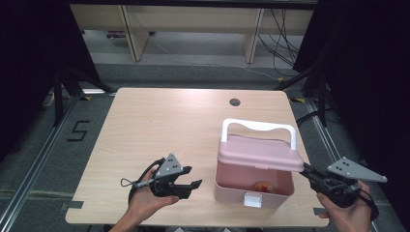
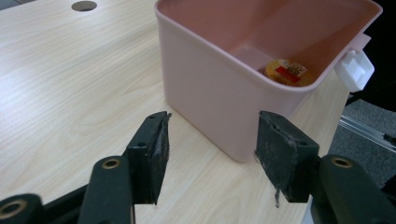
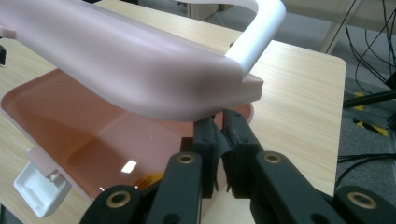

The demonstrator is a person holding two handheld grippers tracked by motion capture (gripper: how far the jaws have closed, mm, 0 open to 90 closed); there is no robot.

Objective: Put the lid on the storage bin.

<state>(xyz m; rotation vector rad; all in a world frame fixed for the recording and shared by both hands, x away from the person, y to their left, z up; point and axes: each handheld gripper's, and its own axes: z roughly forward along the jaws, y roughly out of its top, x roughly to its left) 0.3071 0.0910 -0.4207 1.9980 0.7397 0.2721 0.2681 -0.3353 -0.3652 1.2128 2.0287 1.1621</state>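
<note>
Your right gripper (image 1: 306, 170), fingers closed, props the lid (image 1: 261, 152) above the pink storage box (image 1: 251, 186) on the counter (image 1: 159, 125); your empty left gripper (image 1: 192, 177), fingers apart, waits beside it—probably lower the lid next.

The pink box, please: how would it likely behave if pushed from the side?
The pink box looks like thin plastic holding one small item, so probably light. On the smooth table it would likely slide. Its raised lid might wobble.

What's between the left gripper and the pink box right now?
Only bare tabletop. In the high view, the left gripper sits apart from the pink box, and the left gripper view shows plain wood before its open jaws.
</note>
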